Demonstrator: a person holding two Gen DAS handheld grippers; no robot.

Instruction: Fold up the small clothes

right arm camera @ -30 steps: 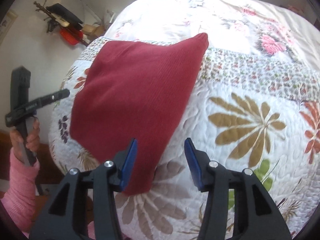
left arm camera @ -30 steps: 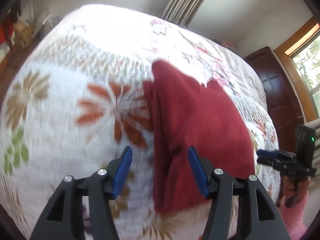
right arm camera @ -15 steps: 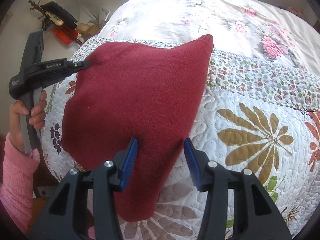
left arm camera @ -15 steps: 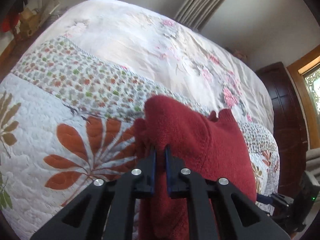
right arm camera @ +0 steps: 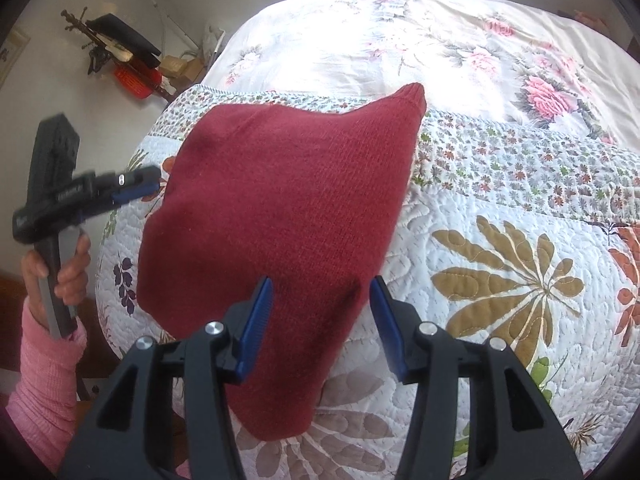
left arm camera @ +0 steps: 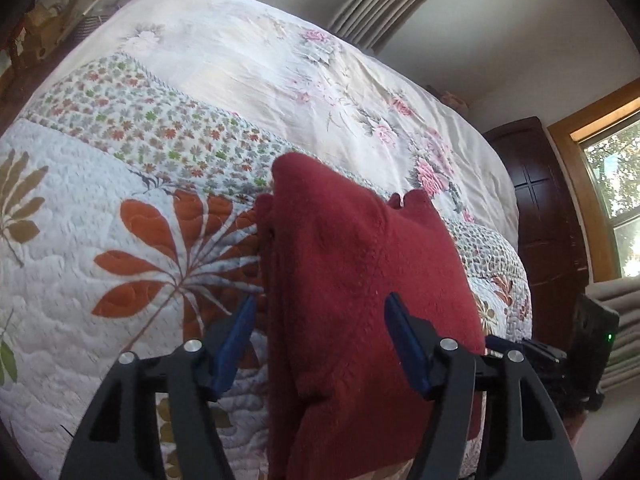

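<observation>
Half a second ago the left gripper [left arm camera: 318, 344] was pinched shut on the near edge of the red knit garment [right arm camera: 280, 232]; its blue pads now stand wide apart, let go of the cloth, and straddle the folded left edge without touching it. The right gripper [right arm camera: 322, 324] is likewise spread, its blue fingers [right arm camera: 256, 326] hovering over the garment's near tip and gripping nothing.

The garment lies folded on the quilt [right arm camera: 500, 240], near the bed's foot edge. It is a soft, fuzzy, ribbed knit in deep red, doubled into a rough wedge: broad along the side nearest the left gripper, one corner rising to a blunt point toward the head of the bed, the nearest end tapering to a rounded tip. Stacked layers show along its left edge from the left wrist view.

The quilt is stitched, puffy cotton with large rust and olive leaf prints, a band of tiny flowers, then a smoother rose-print sheet [left arm camera: 280, 60]. A hand [right arm camera: 60, 268] in a pink ribbed sleeve [right arm camera: 44, 380] holds the left gripper's handle; whether its trigger is pressed is unclear.
</observation>
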